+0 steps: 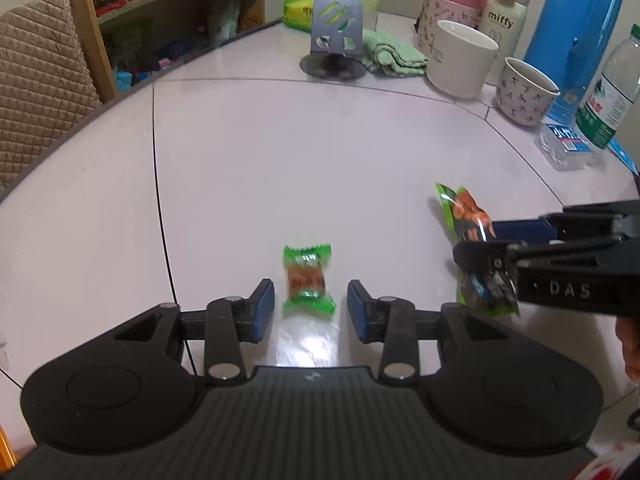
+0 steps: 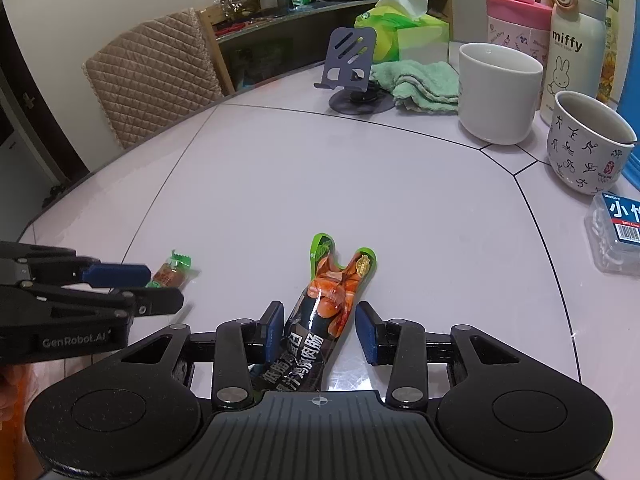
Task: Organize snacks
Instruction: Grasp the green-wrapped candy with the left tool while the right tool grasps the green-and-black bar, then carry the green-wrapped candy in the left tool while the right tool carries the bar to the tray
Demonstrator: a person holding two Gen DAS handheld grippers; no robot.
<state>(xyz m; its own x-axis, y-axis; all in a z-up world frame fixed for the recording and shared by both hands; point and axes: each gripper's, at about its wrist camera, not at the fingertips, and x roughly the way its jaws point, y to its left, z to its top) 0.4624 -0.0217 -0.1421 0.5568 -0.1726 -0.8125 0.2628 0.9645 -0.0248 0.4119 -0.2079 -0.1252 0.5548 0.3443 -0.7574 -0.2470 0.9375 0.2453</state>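
A small green-wrapped candy [image 1: 308,278] lies on the white table between the open fingers of my left gripper [image 1: 311,310], which does not touch it. It also shows in the right wrist view [image 2: 172,272], partly behind the left gripper [image 2: 136,288]. A long green and black sausage pack [image 2: 324,308] lies on the table between the open fingers of my right gripper [image 2: 320,334]; the left pad touches or nearly touches it, the right pad stands apart. In the left wrist view the pack [image 1: 466,224] lies under the right gripper [image 1: 486,248].
At the table's back stand a grey phone stand [image 2: 352,68], a green towel [image 2: 424,84], a white cup [image 2: 498,92], a patterned cup [image 2: 588,144], a Miffy bottle [image 2: 574,40], a pink jar [image 2: 514,20] and a tissue pack [image 2: 404,28]. A clear box [image 2: 616,236] and water bottle [image 1: 610,92] sit right.
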